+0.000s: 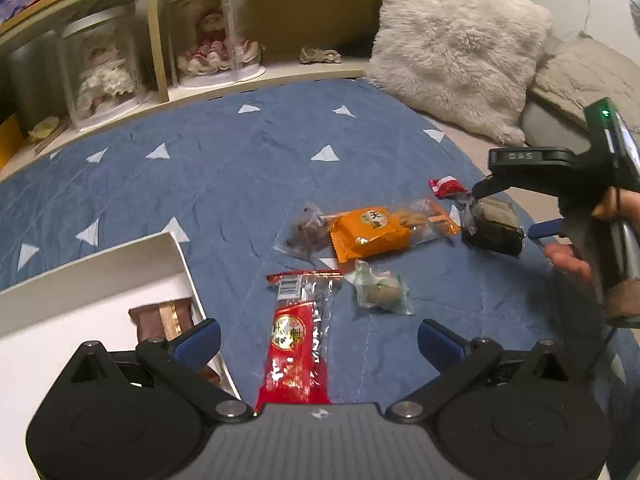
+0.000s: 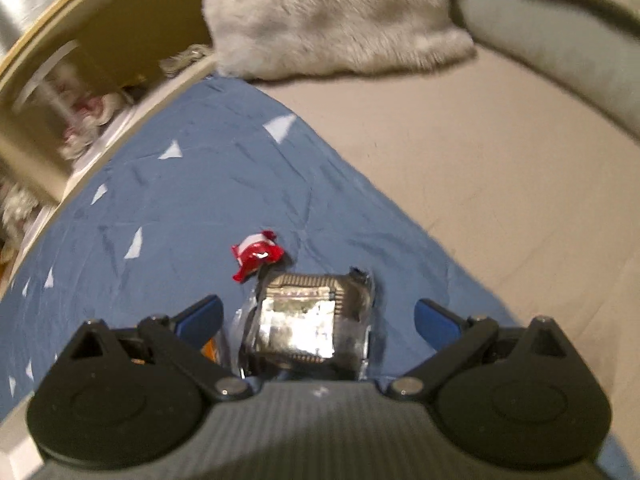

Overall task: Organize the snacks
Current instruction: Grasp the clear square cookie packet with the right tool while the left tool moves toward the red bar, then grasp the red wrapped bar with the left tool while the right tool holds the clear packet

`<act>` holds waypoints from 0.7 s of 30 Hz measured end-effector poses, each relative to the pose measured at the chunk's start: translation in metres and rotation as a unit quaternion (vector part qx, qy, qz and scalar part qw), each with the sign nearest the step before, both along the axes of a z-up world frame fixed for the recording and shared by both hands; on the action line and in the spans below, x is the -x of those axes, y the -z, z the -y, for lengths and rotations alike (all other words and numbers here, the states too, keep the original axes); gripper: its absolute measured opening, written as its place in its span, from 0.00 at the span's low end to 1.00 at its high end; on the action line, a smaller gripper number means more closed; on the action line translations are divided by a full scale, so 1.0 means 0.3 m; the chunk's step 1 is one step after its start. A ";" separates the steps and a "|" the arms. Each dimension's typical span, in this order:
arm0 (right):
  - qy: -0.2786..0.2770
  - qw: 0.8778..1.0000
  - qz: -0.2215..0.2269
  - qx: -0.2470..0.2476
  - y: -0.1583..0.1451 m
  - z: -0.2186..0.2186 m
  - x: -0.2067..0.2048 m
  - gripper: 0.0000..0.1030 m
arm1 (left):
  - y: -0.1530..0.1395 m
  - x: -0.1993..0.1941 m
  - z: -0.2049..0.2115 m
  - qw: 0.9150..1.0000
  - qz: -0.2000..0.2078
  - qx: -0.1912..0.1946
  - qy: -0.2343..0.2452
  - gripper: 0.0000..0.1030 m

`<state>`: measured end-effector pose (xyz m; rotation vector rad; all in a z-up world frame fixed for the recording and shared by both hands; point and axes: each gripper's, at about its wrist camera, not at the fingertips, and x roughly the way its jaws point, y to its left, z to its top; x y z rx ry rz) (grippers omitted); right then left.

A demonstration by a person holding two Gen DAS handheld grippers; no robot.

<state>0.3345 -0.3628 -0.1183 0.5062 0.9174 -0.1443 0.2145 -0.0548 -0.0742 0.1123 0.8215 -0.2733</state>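
The right gripper [image 2: 316,316] was held wide open around a dark foil-topped snack packet [image 2: 310,320]; the left gripper [image 1: 318,342] was spread over a long red wrapper [image 1: 296,344]

Indoor light is moderate and soft, falling from above, and shadows on the blue blanket [image 1: 224,184] are faint. The left wrist view is fairly sharp; its corners go dark and the shelf [image 1: 132,12] bows with fisheye curve. The right wrist view is blurred throughout, worst at the shelf [image 2: 52,92]. Glare whitens the foil snack [image 2: 304,320] and the red candy [image 2: 256,258].
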 end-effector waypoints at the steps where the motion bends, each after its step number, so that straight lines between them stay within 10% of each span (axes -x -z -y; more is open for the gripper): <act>1: 0.004 1.000 -0.005 -0.004 0.013 -0.002 -0.010 0.99 | -0.001 -0.004 0.001 1.000 0.001 -0.003 0.001 1.00; 10: 0.042 0.999 -0.028 -0.008 0.065 -0.027 -0.078 0.98 | 0.014 -0.035 -0.008 0.999 0.004 -0.029 0.042 1.00; 15: 0.010 0.999 -0.033 0.017 0.050 -0.057 -0.081 0.74 | 0.007 -0.043 -0.001 0.998 -0.006 0.001 0.068 0.98; 21: -0.010 0.999 -0.042 0.020 0.018 -0.063 -0.068 0.68 | 0.036 -0.082 0.037 0.996 -0.035 0.010 0.080 0.85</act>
